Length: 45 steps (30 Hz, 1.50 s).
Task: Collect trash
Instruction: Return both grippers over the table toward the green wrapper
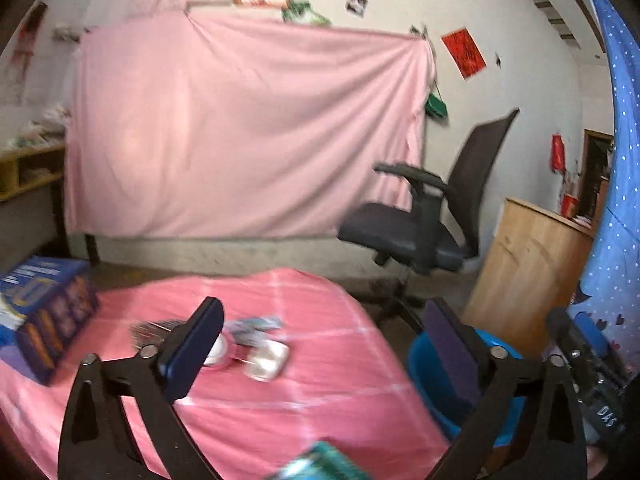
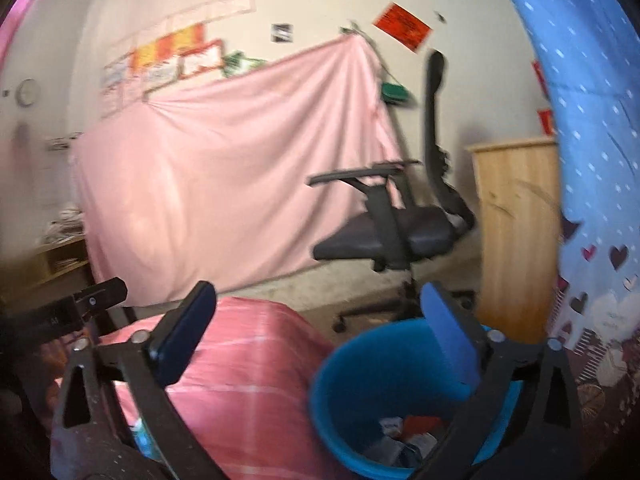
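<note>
My left gripper (image 1: 320,344) stands wide open over the pink-clothed table (image 1: 320,396), nothing between its fingers. On the cloth lie crumpled wrappers (image 1: 256,326), a small clear container (image 1: 267,362) and a round pink-rimmed cup (image 1: 218,354), partly behind the left finger. A teal packet (image 1: 324,464) lies at the near edge. My right gripper (image 2: 316,336) is also wide open and empty, above the blue bin (image 2: 360,392). Bits of trash (image 2: 404,436) lie in the bin's bottom. The bin (image 1: 432,376) also shows beside the table in the left wrist view.
A blue printed box (image 1: 48,316) sits on the table's left side. A black office chair (image 1: 424,220) stands behind the table, a wooden cabinet (image 1: 528,264) to its right. A pink sheet (image 1: 240,132) hangs on the back wall, a blue dotted curtain (image 2: 592,152) at far right.
</note>
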Tool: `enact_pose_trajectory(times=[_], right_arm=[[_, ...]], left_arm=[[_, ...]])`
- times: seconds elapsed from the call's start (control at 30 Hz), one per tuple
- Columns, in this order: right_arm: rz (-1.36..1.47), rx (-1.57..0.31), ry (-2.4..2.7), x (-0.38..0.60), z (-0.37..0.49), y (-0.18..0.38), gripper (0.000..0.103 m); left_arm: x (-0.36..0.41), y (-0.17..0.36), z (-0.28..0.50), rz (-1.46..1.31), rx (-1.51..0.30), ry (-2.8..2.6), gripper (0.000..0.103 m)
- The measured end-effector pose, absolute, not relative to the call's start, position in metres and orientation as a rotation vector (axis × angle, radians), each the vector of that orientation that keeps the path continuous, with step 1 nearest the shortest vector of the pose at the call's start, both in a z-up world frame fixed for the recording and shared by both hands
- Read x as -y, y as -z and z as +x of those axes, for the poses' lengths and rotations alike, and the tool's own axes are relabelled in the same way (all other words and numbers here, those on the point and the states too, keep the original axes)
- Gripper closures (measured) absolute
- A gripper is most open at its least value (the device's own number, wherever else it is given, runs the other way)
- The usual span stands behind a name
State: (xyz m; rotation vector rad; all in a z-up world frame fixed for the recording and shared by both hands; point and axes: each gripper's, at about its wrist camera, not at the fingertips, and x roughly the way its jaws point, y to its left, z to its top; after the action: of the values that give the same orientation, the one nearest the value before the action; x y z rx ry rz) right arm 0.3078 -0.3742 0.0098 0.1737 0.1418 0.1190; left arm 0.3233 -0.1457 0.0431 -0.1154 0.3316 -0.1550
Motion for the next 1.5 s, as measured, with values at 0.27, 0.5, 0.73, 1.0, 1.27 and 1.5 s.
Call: enact_pose_trajectory(times=[0.27,0.5,0.73,1.0,1.27,1.5], right_arm=[[0.123,-0.112,-0.252,0.323,0.294,-0.018,0.0],[0.034,-0.122,-0.347,0.283,0.287,-0.012,0.0],[-0.037,-0.181,-0.431,0.26,0.283,0.0,0.0],[-0.121,-0.365,-0.477,0.24,0.297,0.025,0.0],[-0.165,-0.615,-0.523,0.228,0.321,0.053,0.0],[-0.195,-0.777,-0.508,0.22,0.339,0.075,0.0]], left_arm=[[0.081,-0.032,0.277,-0.107,-0.261,0.035,0.003],[0.036,-0.016,0.24,-0.088,-0.244,-0.065,0.003],[0.019,0.0,0.215,-0.066,-0.235,-0.122,0.003],[0.004,0.019,0.208,-0.06,-0.293,-0.153,0.003],[-0.002,0.037,0.226,-0.077,-0.408,-0.155,0.003],[0.002,0.049,0.246,-0.074,-0.508,-0.126,0.003]])
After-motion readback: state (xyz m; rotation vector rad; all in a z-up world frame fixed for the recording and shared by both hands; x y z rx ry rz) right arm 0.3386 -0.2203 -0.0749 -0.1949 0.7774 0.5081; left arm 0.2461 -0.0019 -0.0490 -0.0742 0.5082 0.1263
